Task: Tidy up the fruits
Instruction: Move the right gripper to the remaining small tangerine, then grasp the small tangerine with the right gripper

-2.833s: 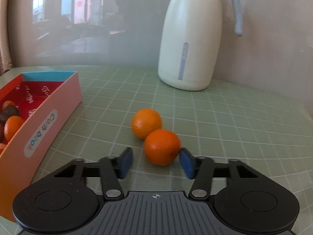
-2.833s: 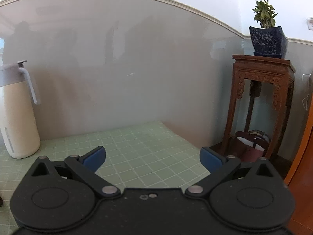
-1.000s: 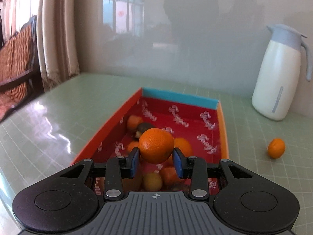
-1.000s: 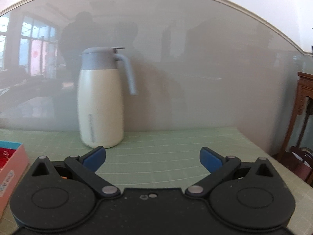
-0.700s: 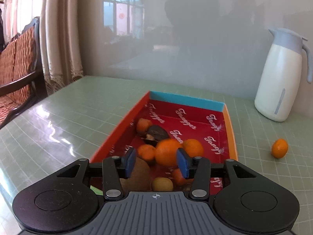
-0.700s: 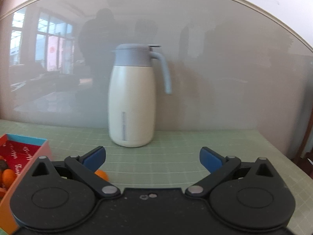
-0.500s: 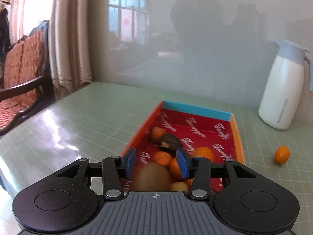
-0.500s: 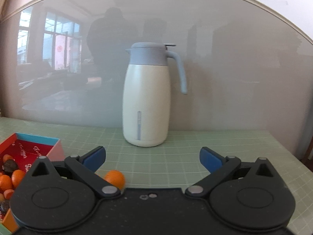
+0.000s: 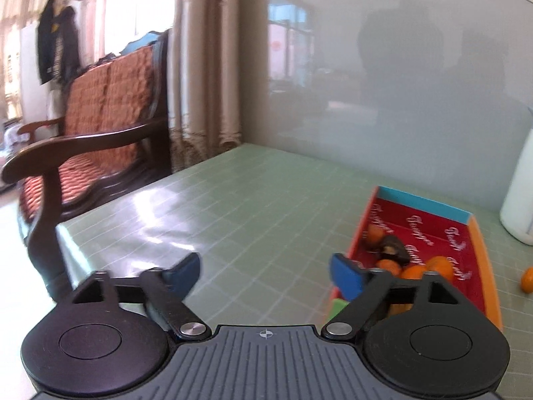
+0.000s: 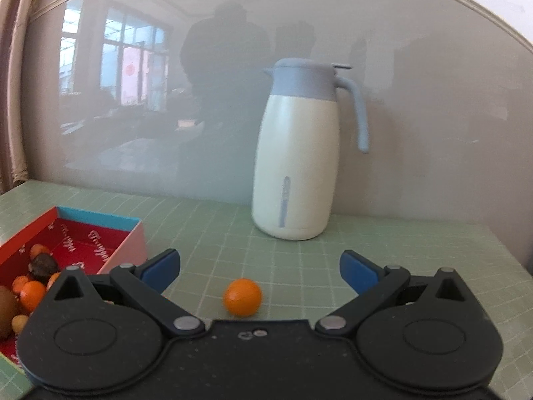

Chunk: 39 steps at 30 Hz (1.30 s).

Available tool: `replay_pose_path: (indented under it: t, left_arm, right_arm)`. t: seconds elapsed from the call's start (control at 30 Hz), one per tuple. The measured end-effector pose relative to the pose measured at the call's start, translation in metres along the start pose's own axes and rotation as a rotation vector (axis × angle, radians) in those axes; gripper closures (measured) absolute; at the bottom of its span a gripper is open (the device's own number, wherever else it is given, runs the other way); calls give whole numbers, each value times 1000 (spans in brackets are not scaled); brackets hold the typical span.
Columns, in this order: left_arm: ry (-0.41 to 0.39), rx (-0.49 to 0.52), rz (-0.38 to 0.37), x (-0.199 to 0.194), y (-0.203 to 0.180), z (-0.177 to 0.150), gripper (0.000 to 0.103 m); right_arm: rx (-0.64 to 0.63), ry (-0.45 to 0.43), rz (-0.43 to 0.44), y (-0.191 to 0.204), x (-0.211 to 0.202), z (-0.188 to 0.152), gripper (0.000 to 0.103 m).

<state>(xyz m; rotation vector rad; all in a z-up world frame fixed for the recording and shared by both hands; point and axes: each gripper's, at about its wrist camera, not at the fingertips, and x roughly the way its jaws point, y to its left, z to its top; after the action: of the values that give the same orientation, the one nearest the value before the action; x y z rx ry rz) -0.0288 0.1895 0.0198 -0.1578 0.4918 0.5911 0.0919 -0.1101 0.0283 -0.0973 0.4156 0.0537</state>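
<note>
A red-lined box [image 9: 479, 250] with a blue end wall holds several oranges and a dark fruit [image 9: 389, 248]. It also shows in the right wrist view [image 10: 130, 236] at the left. One loose orange [image 10: 242, 296] lies on the green checked table, between and just ahead of my right gripper's [image 10: 260, 270] wide-open fingers. That orange shows at the right edge of the left wrist view [image 9: 527, 278]. My left gripper [image 9: 265, 270] is open and empty, left of the box over bare table.
A white jug with a grey-blue lid [image 10: 299, 153] stands behind the loose orange by the glossy wall. A wooden armchair [image 9: 93, 126] and curtains stand beyond the table's left edge [image 9: 63, 233].
My left gripper let the orange go into the box, opened wide and swung left away from it. My right gripper turned left, bringing the loose orange between its fingers.
</note>
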Motion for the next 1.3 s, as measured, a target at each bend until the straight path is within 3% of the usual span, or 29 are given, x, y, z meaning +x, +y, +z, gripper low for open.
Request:
replay_pose_path:
  t: [0.47, 0.6, 0.8, 1.13, 1.3]
  left_arm:
    - [-1, -81, 55, 6, 37, -5, 10]
    - [15, -114, 61, 10, 47, -5, 10]
    - [26, -132, 67, 13, 56, -6, 9]
    - [23, -141, 70, 12, 58, -6, 9]
    - [24, -138, 72, 12, 57, -6, 9]
  right_arm:
    - [-12, 150, 107, 7, 41, -13, 8]
    - [8, 208, 114, 5, 62, -13, 21]
    - [41, 295, 116, 3, 84, -20, 31]
    - [59, 315, 118, -2, 91, -20, 64]
    - [70, 317, 125, -4, 95, -19, 66]
